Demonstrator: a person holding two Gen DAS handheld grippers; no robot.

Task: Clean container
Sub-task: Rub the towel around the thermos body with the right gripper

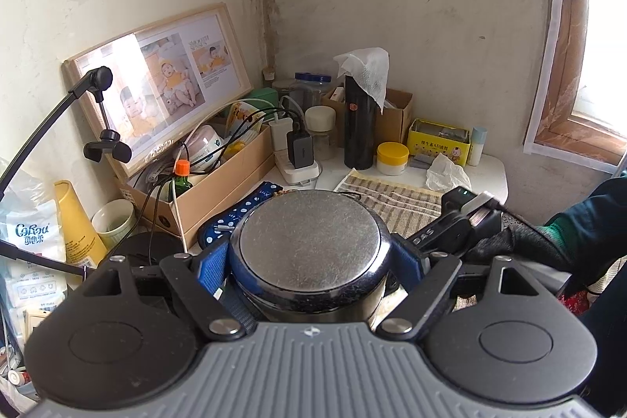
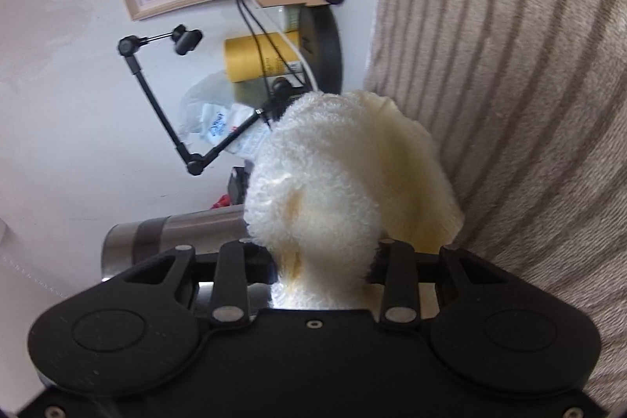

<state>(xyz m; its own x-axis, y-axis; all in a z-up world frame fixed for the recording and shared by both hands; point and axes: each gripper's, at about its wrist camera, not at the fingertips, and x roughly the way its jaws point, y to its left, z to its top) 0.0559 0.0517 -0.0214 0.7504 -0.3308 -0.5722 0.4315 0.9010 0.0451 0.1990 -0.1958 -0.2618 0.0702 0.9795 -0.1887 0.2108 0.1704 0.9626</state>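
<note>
The left claw (image 1: 309, 261) is shut tight around a shiny round steel container (image 1: 309, 245), low in the middle of the left wrist picture. Its flat grey bottom faces us. Blue pads (image 1: 209, 271) press on both sides of it.

The right claw (image 2: 325, 261) is nearly shut and pinches a fluffy cream-white cloth (image 2: 333, 175) in the middle of the right wrist picture. The cloth hides the claw tips. The steel container (image 2: 172, 234) lies just left of the cloth.

A striped brown towel (image 2: 509, 85) fills the right side. The white bench (image 1: 486, 167) is crowded along the wall, with a tall black bottle (image 1: 358, 124) and a cardboard box (image 1: 219, 187) of small things.
</note>
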